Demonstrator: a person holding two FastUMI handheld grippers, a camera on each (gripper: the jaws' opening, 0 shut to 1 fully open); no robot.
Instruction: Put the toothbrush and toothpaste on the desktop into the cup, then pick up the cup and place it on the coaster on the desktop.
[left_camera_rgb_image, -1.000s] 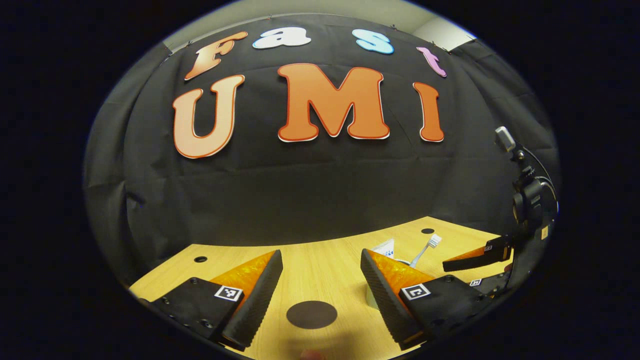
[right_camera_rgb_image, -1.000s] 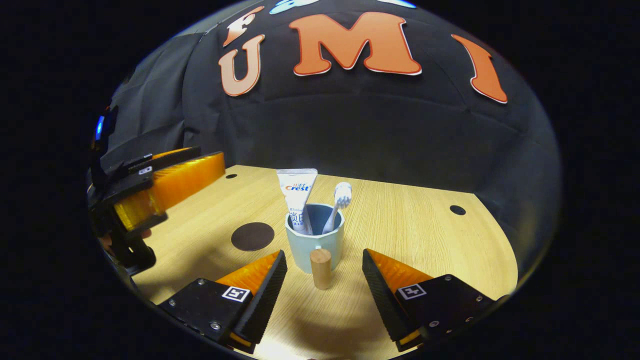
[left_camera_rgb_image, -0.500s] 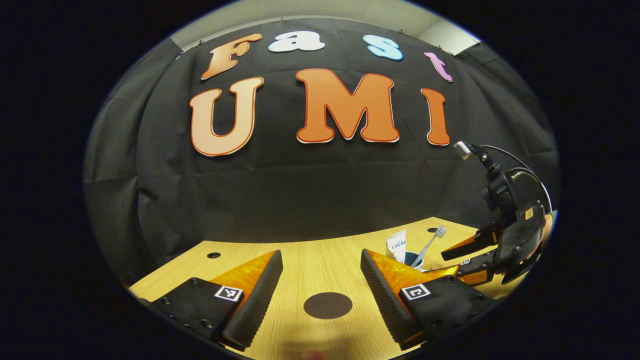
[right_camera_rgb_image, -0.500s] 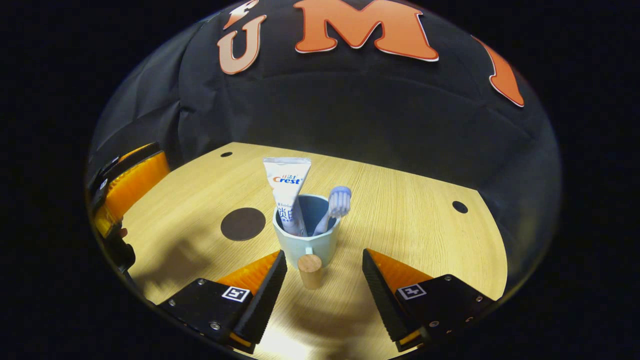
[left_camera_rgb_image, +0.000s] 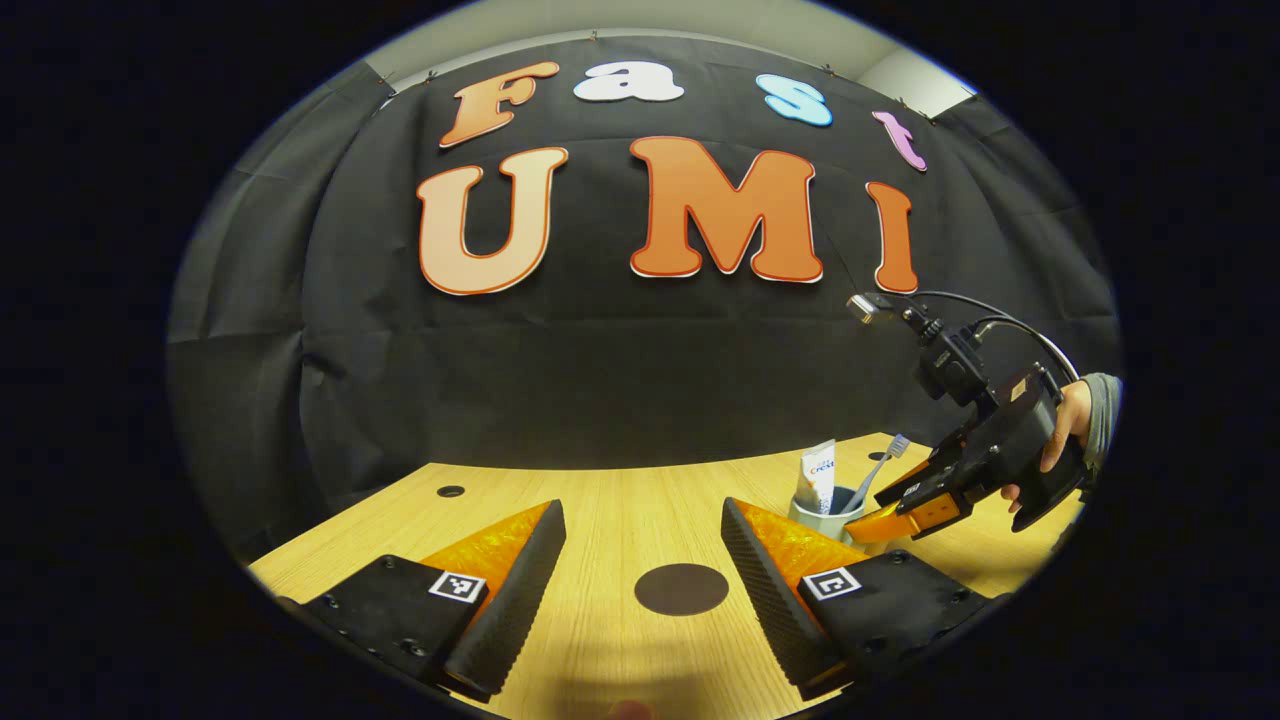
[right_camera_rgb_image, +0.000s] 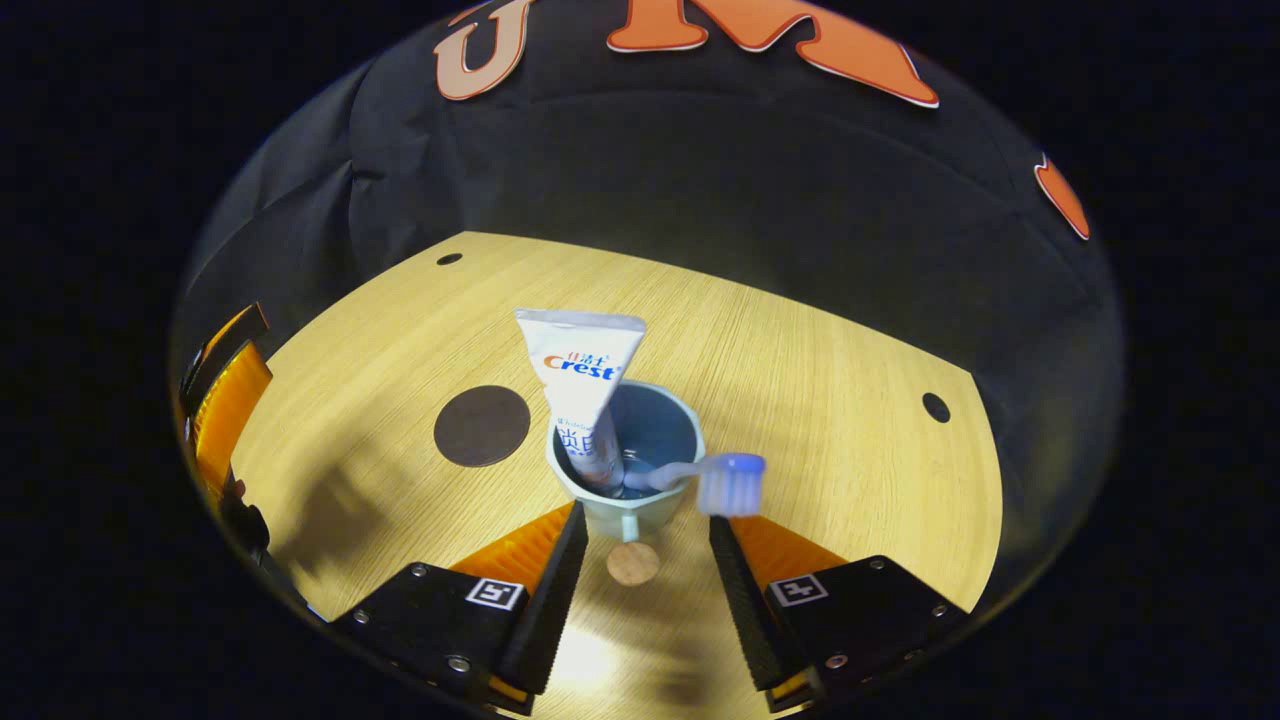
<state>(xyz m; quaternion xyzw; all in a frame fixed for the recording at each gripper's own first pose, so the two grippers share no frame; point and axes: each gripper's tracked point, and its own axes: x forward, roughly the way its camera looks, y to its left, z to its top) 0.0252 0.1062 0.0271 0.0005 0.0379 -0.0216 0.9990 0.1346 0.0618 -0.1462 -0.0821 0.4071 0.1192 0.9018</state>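
A pale blue cup (right_camera_rgb_image: 640, 505) stands on the wooden desktop (right_camera_rgb_image: 830, 400) with a white toothpaste tube (right_camera_rgb_image: 583, 385) upright in it. A toothbrush (right_camera_rgb_image: 705, 478) leans low over its near rim. My right gripper (right_camera_rgb_image: 640, 590) is open and looks down on the cup. The cup's wooden handle (right_camera_rgb_image: 632, 563) lies between its fingers with a gap on each side. The dark round coaster (right_camera_rgb_image: 482, 425) lies left of the cup. In the left gripper view, my left gripper (left_camera_rgb_image: 640, 590) is open and empty above the coaster (left_camera_rgb_image: 681, 589). To its right are the cup (left_camera_rgb_image: 822, 515) and right gripper (left_camera_rgb_image: 880, 515).
A hand (left_camera_rgb_image: 1060, 430) with a grey sleeve holds the right gripper. The left gripper's orange finger (right_camera_rgb_image: 225, 400) shows at the left edge of the right gripper view. Small dark holes (right_camera_rgb_image: 936, 407) dot the desktop near its back edge. The black cloth wall rises behind the table.
My right gripper has come closer and tipped down over the cup, its fingers narrowing beside the handle. The toothbrush has swung lower to the right. The left gripper has drifted away leftward.
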